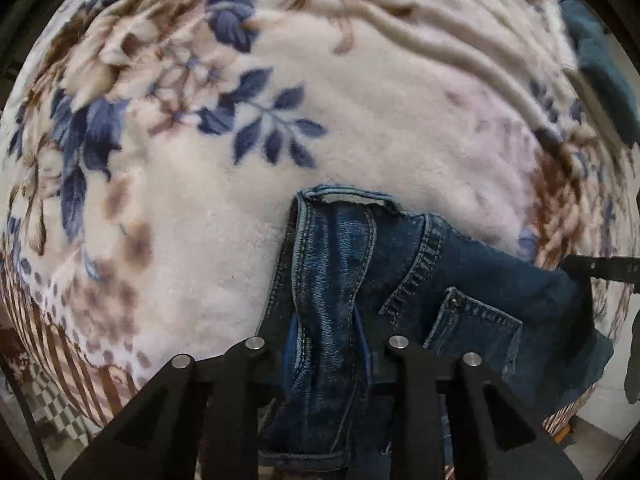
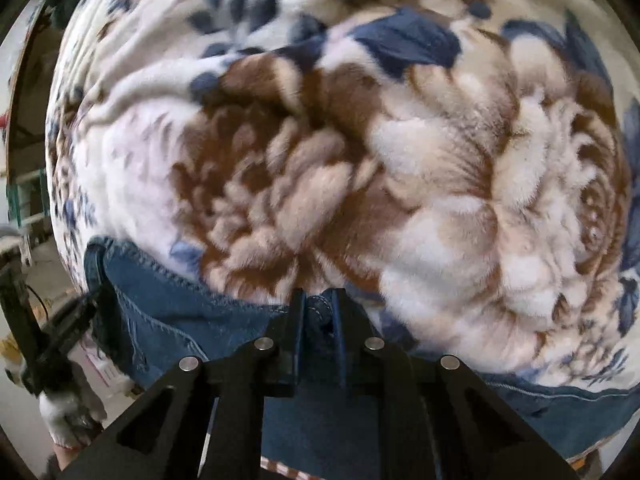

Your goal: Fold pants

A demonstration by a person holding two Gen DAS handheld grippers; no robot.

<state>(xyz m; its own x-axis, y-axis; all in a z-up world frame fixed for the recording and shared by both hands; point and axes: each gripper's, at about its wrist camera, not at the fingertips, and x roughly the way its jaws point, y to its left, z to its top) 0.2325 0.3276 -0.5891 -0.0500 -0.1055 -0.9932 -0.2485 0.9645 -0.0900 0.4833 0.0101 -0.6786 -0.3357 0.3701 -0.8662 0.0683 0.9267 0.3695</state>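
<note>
Spreading across nearly the whole of both views: a plush blanket [image 1: 360,128], cream-white, printed with blue leaf sprays and brown-and-beige blossoms, rippling into soft folds toward the far edge. Running along its lower left border in the left wrist view: brown stripes and dots. Lying at the far right edge there: a dark teal cloth [image 1: 600,68]. Showing past the blanket's left edge in the right wrist view: pale floor [image 2: 44,276] and blurred clutter, too indistinct for naming.
</note>
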